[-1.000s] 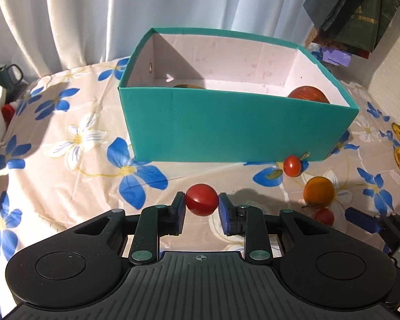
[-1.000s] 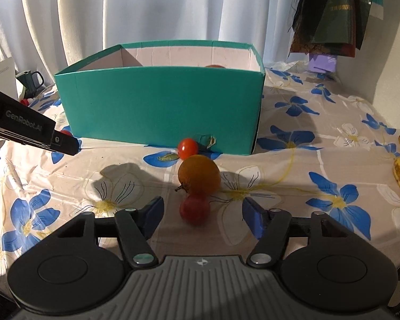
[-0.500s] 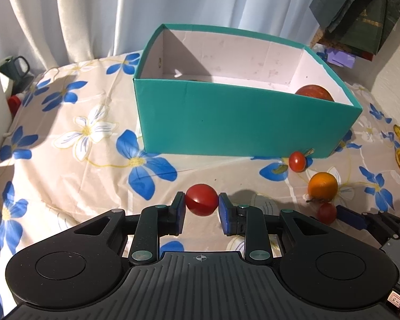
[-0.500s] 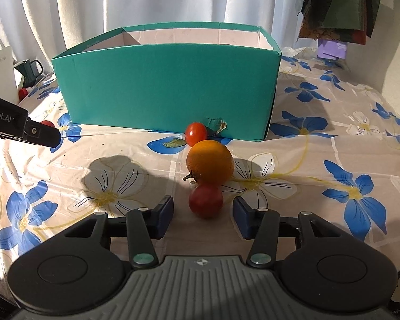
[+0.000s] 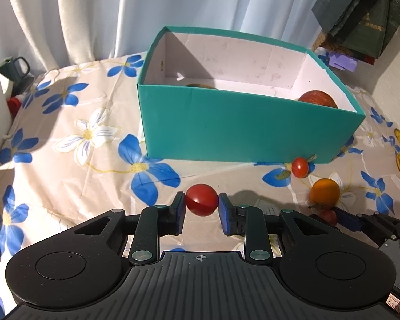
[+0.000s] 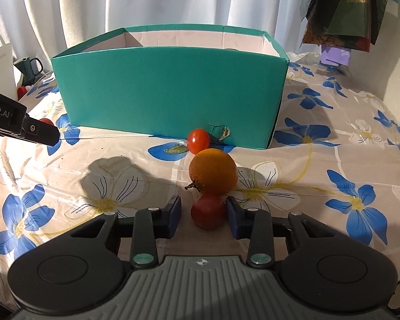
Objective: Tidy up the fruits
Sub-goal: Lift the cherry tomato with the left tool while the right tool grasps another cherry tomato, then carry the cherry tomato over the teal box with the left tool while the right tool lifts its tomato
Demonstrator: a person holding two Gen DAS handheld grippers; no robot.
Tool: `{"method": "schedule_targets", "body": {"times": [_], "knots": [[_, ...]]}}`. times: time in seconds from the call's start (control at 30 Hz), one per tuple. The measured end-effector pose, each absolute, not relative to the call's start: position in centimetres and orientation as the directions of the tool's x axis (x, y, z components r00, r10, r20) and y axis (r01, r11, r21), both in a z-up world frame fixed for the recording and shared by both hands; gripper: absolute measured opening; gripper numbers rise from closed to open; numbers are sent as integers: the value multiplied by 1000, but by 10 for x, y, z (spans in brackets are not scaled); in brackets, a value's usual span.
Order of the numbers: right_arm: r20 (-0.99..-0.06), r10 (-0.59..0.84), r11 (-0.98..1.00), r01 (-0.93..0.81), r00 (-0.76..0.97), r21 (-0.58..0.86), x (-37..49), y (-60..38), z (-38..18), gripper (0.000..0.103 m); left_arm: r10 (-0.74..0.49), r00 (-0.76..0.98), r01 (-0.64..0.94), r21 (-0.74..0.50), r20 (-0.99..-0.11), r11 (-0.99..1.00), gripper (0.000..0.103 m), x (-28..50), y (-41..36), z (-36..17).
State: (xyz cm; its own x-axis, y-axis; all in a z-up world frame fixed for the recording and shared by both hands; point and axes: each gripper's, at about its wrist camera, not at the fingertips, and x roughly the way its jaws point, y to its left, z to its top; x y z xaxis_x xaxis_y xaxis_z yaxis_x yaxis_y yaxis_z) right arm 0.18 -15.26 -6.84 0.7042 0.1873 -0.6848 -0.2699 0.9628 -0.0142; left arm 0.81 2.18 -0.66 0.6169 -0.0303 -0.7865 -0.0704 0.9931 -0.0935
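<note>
Left claw (image 5: 201, 211) pinching tomato (image 5: 201, 199), apple (image 5: 317, 99) (left view only)

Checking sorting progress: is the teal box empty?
Not empty: the teal box holds a red-orange fruit at right; another is barely visible behind the front wall.

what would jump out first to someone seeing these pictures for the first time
The big teal box in the middle of the flowered tablecloth. Then the red tomato pinched in the left gripper, and the right gripper, just been closing around a darker tomato below an orange.
</note>
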Motion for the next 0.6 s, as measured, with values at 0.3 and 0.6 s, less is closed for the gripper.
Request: {"method": "schedule_targets", "body": {"times": [0.3, 0.6], "knots": [[-686, 193, 961, -276, 702, -11, 1, -152, -67, 26, -25, 618, -77, -92, -785, 993, 30, 10, 24, -4], [-661, 237, 947, -321, 712, -5, -8, -149, -51, 26, -19, 637, -76, -87, -770, 993, 30, 13, 25, 8]]}}
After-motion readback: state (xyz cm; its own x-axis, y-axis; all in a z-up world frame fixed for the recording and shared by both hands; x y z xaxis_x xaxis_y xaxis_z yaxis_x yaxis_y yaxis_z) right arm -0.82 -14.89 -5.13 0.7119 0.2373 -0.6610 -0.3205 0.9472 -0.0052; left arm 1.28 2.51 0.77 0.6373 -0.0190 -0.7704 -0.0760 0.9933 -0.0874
